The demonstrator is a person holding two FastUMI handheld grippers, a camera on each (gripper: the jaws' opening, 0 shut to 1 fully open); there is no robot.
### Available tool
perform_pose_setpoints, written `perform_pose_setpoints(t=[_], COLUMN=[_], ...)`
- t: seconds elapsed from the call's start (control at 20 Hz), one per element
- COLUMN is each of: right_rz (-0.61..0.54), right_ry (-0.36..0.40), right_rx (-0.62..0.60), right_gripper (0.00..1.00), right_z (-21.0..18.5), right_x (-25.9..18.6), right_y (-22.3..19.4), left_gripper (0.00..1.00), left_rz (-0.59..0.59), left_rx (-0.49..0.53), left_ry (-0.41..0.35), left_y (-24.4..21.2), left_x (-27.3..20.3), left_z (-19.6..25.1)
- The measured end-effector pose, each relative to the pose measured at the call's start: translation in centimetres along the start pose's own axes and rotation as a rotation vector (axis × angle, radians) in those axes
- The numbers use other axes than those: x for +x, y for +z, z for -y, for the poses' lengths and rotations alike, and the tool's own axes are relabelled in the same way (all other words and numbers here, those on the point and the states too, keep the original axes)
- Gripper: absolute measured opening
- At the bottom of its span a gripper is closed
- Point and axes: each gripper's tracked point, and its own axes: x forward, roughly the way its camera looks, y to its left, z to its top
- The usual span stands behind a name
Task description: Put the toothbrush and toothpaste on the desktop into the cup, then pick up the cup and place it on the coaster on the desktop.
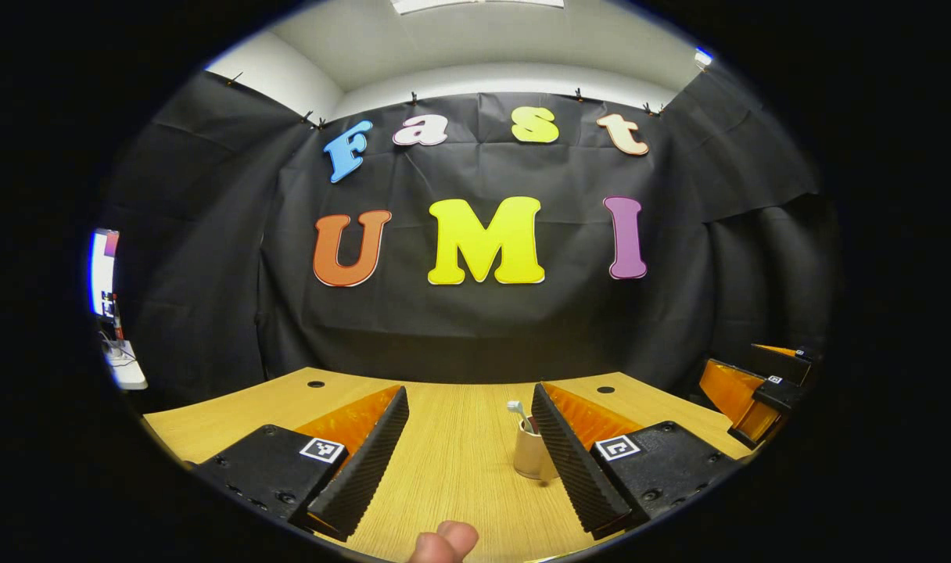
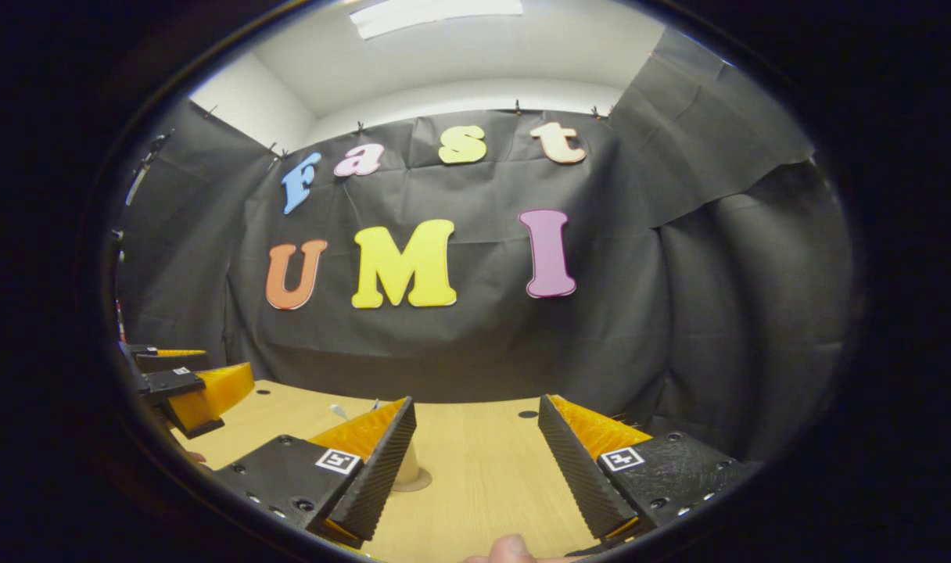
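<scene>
A beige cup [image 1: 529, 455] stands on the wooden desktop [image 1: 452, 461], with the white head of a toothbrush [image 1: 514, 407] sticking out of its top. The cup sits just left of the right finger of my left gripper [image 1: 470, 389], which is open and holds nothing. In the right gripper view the cup [image 2: 407, 467] is half hidden behind the left finger and rests on a round coaster [image 2: 419, 482]. The toothbrush head [image 2: 339, 409] shows above that finger. My right gripper [image 2: 476, 400] is open too, with bare desktop between its fingers. I cannot make out the toothpaste.
The right gripper [image 1: 757, 391] hovers at the table's right edge in the left gripper view; the left gripper [image 2: 190, 387] shows at the far left of the right gripper view. A thumb [image 1: 444, 541] pokes in at the bottom. Black cloth walls the back and sides.
</scene>
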Motion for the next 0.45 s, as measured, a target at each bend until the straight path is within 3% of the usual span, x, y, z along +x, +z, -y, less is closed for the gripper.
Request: perform_pose_setpoints(t=[0.35, 0.45], right_rz=[-0.012, -0.018], right_ry=[0.011, 0.01], right_rx=[0.015, 0.018], right_gripper=[0.99, 0.95], right_z=[-0.4, -0.33], right_x=[-0.22, -0.22], right_y=[-0.26, -0.4], left_gripper=[1.0, 1.0], left_rz=[0.018, 0.021], left_rx=[0.004, 0.0], left_ry=[-0.004, 0.0], left_y=[0.37, 0.47], left_x=[-0.72, -0.82], left_z=[0.23, 0.01])
